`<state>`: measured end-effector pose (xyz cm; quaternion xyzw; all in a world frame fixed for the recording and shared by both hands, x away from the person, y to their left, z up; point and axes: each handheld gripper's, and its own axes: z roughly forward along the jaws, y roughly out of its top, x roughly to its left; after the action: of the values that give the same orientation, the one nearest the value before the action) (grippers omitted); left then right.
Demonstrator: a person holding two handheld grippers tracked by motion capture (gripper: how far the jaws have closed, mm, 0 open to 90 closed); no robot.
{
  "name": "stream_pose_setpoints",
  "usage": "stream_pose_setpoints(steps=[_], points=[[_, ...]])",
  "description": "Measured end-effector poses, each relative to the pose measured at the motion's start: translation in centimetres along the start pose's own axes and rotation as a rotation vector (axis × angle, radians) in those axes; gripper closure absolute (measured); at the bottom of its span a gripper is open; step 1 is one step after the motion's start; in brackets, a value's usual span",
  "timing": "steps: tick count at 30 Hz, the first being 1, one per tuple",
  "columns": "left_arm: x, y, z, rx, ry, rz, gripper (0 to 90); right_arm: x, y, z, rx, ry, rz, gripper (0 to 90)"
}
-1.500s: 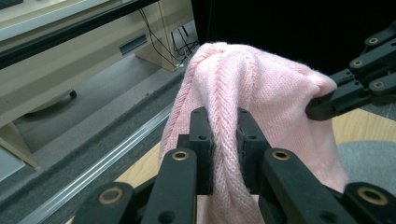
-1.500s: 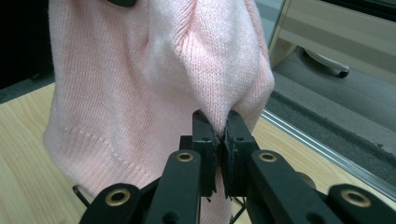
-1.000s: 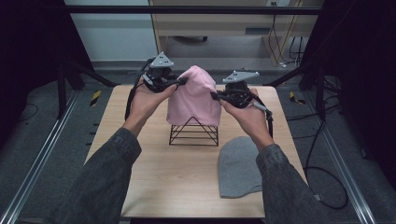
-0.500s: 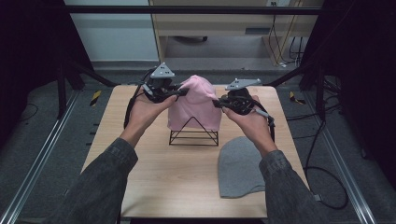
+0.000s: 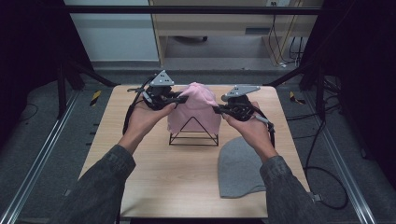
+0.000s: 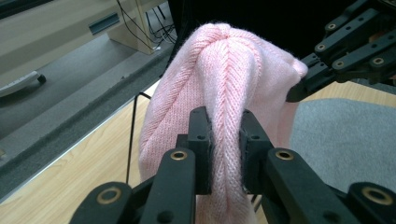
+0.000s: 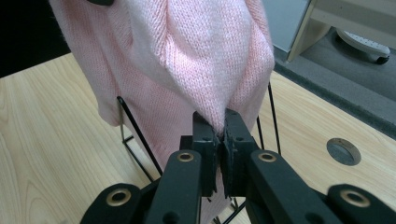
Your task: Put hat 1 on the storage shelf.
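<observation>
A pink knitted beanie (image 5: 195,109) hangs over a black wire pyramid stand (image 5: 194,133) at the middle of the wooden table (image 5: 154,168). My left gripper (image 5: 180,99) is shut on a thick fold of the pink beanie (image 6: 224,93) at its left side. On the opposite side my right gripper (image 5: 218,110) pinches a thin fold of the pink beanie (image 7: 205,60), with the stand's wires (image 7: 135,135) just behind. The right gripper's jaws (image 6: 345,51) reach in from the upper right of the left gripper view. A grey beanie (image 5: 240,168) lies flat on the table below my right hand.
A round cable hole (image 7: 343,150) is set in the tabletop near the right edge. Metal rails (image 5: 32,172) run along both sides of the table. A wooden bench (image 5: 224,23) and cables (image 5: 289,42) are on the floor beyond the far edge.
Both hands have come down a little with the pink beanie, drawing it lower over the wire stand. The grips are unchanged.
</observation>
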<state>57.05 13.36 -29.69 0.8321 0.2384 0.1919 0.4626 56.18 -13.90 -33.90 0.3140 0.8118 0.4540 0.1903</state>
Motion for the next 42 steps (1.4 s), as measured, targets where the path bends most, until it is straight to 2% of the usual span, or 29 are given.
stream_pose_setpoints(steps=[11,20,27,29,36,42], points=[[-0.6,-0.9,-0.5,0.015,-0.014,-0.013,80.0,0.2,-0.8,-0.1,0.023,0.0,-0.004,86.1],[-0.5,-2.3,0.1,0.04,-0.009,-0.021,79.8,0.6,-1.4,0.8,0.064,0.002,-0.02,86.1],[0.1,-4.3,0.8,0.047,-0.009,-0.062,78.1,0.8,-1.6,1.5,0.096,-0.001,-0.031,86.0],[0.1,-4.7,1.1,0.046,-0.007,-0.062,78.0,0.8,-1.7,1.7,0.102,-0.004,-0.033,86.1],[-0.1,-5.6,1.8,0.059,-0.014,-0.064,76.1,0.7,-2.3,2.4,0.134,-0.012,-0.039,85.9],[-0.2,-5.8,1.8,0.05,-0.012,-0.063,74.3,0.7,-2.6,2.4,0.133,-0.01,-0.03,84.5]])
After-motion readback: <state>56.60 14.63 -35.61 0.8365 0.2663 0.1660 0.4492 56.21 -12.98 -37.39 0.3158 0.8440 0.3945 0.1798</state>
